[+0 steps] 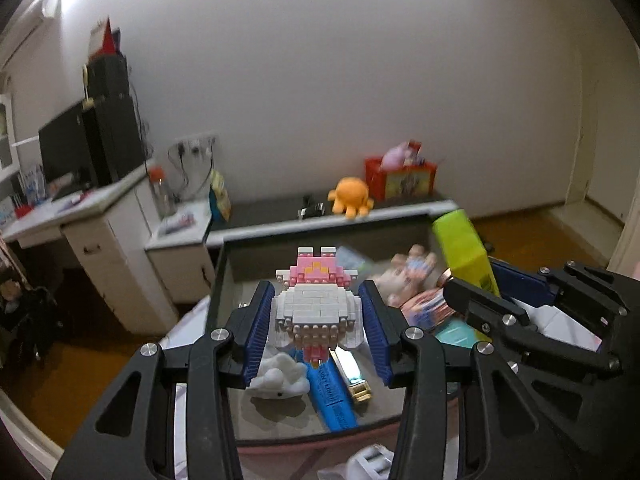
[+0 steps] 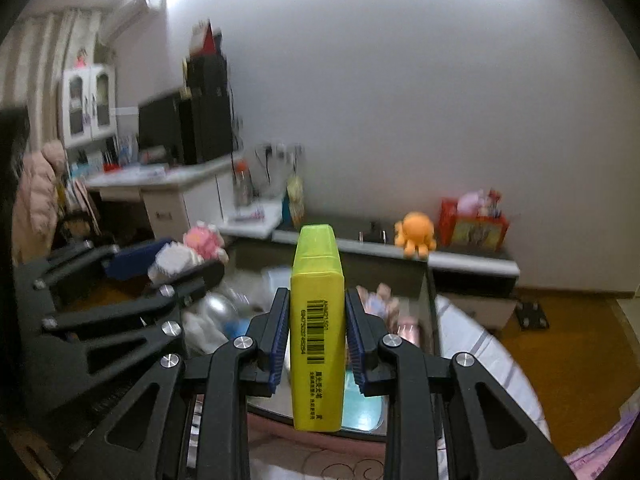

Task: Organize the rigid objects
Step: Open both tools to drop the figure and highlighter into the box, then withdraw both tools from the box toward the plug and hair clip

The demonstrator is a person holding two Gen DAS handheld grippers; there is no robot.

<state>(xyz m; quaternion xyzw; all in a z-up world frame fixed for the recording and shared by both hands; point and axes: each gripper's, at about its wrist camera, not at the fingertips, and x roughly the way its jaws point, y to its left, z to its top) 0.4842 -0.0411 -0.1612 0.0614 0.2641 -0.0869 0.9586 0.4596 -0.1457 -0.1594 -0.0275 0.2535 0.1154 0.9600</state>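
Observation:
My left gripper (image 1: 316,288) is shut on a white and pink brick-built figure (image 1: 316,312), its blue pads pressing both sides. It hangs over a grey box (image 1: 224,280) that holds several small items. My right gripper (image 2: 317,294) is shut on an upright yellow-green highlighter (image 2: 318,360) with a barcode, also above the grey box (image 2: 428,292). In the left wrist view the right gripper (image 1: 496,284) sits at the right with the highlighter (image 1: 460,240) standing up from it. In the right wrist view the left gripper (image 2: 168,264) is at the left with the brick figure (image 2: 176,258).
Inside the box lie a white cloud toy (image 1: 280,376), a blue marker (image 1: 332,396) and a small doll (image 1: 412,272). Behind it a low cabinet (image 1: 280,220) carries an orange octopus plush (image 1: 352,196) and a red box (image 1: 400,178). A desk with a monitor (image 1: 72,148) stands at the left.

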